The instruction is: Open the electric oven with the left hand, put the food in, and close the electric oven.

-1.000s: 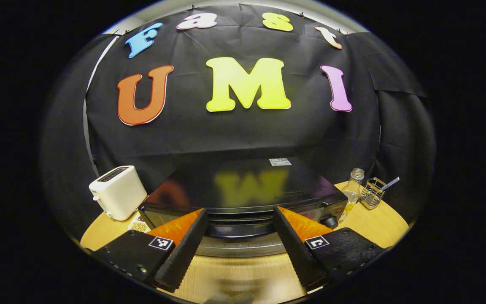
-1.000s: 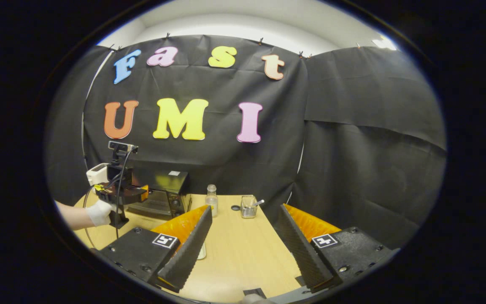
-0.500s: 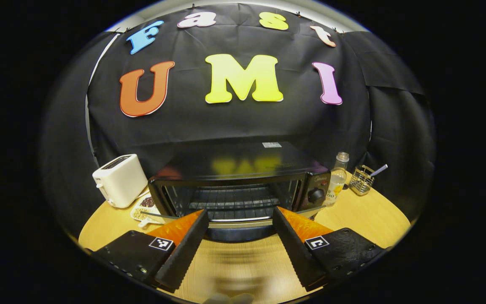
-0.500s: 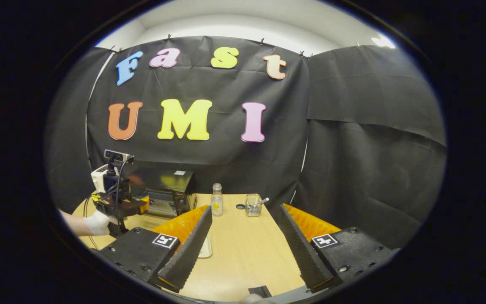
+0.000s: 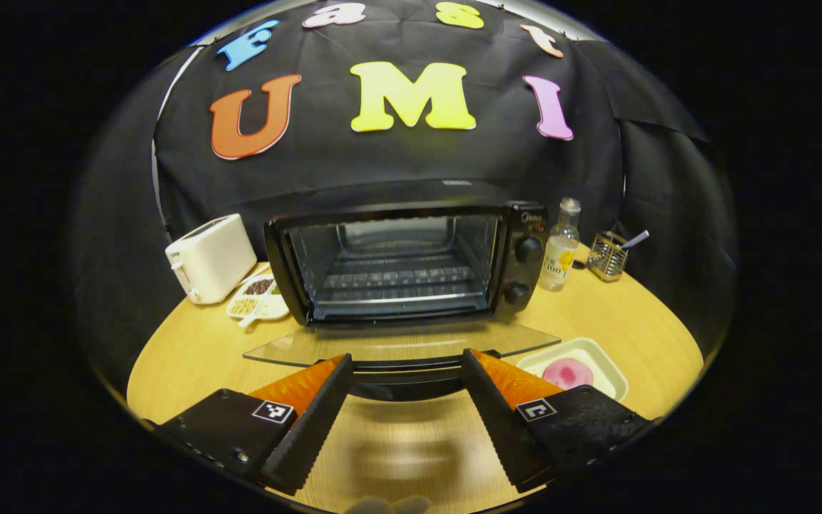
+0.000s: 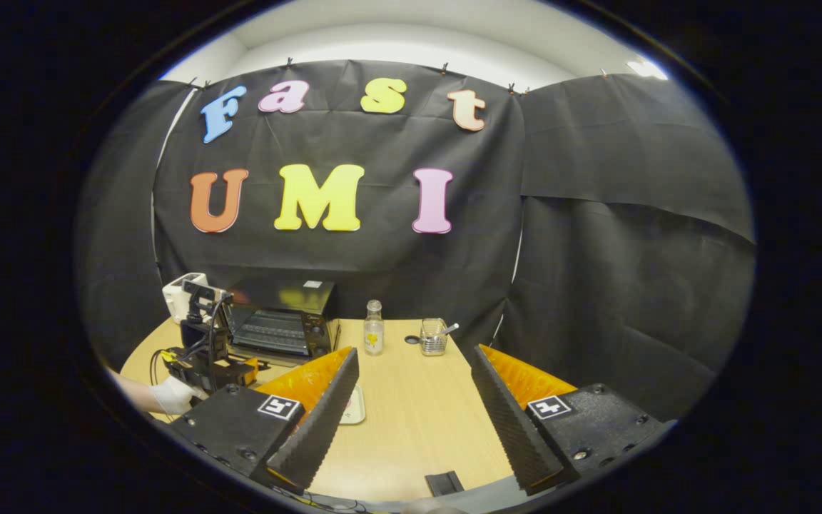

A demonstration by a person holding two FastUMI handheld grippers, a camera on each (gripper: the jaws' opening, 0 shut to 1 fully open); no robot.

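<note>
My left gripper [image 5: 405, 389] sits low over the table with its fingers spread wide, straddling the dark handle bar [image 5: 404, 371] at the front edge of the oven door without pinching it. The glass door [image 5: 397, 343] lies dropped flat and the electric oven [image 5: 411, 260] gapes open, wire rack [image 5: 400, 275] bare inside, so I'd say step one is done.

Now the food: a pink round piece [image 5: 568, 373] in a white dish [image 5: 607, 360], just right of the door's corner and partly behind my right-hand finger in the left gripper view. I judge it soft and light, easily squashed, while the dish looks stiff and glazed, likely slippery. I'd take the dish by its rim wall, one finger inside and one outside, and keep it level onto the rack. That glass door looks fragile, so no knocks.

My right gripper [image 6: 411, 421] hangs open over bare table [image 6: 411, 400], holding nothing.

Around the oven: a white toaster [image 5: 211, 257] and a snack tray [image 5: 257, 303] to its left, a small bottle [image 5: 561, 246] and a wire caddy [image 5: 607, 255] to its right.
</note>
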